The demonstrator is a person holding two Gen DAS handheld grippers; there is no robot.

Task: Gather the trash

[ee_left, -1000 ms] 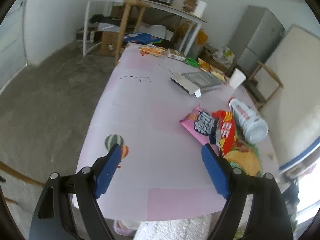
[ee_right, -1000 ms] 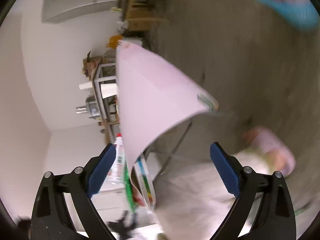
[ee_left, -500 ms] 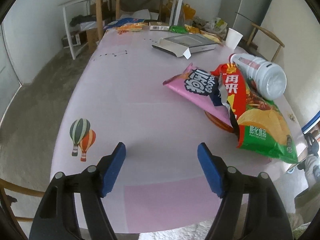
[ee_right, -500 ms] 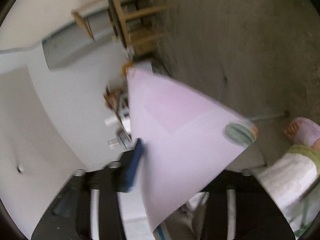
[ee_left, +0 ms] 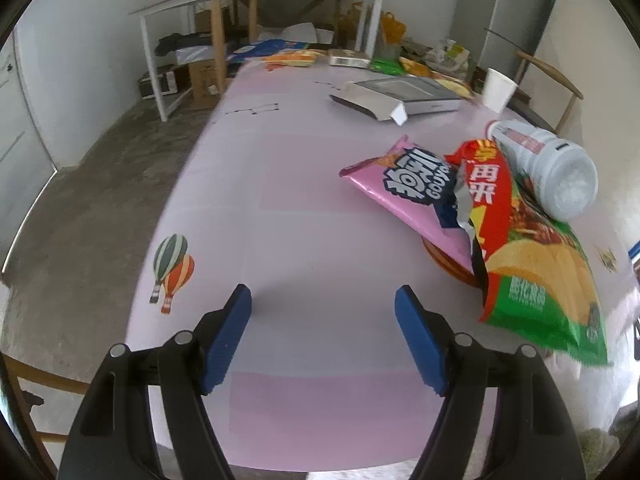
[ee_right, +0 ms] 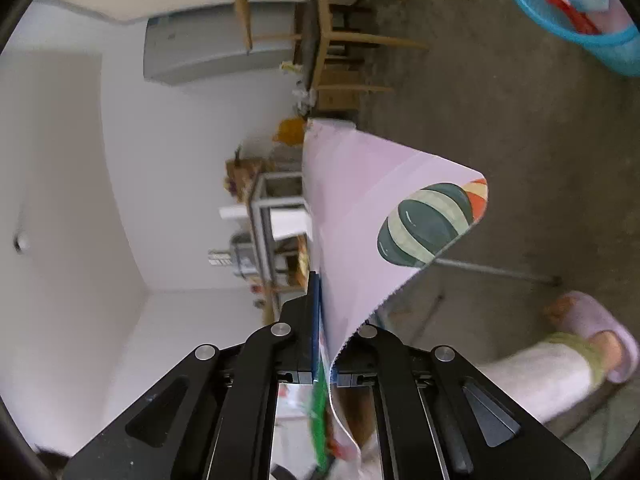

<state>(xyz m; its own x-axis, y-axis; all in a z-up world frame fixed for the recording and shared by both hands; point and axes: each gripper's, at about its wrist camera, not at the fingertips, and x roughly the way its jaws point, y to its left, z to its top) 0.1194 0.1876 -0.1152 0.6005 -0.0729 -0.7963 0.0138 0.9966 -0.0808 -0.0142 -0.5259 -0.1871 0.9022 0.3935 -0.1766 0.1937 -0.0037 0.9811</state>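
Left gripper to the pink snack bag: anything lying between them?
No. In the left wrist view only bare pink tablecloth separates the open left gripper from the pink snack bag.

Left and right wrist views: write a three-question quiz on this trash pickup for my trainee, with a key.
1. True or false: the left tool is open and holds nothing.
2. Choose: the white bottle is A) upright on the table, B) lying on its side on the table, C) on the floor.
3. Fill in: the right tool is shut on the ___ chip bag at the table's edge.
Key: 1 true; 2 B; 3 green.
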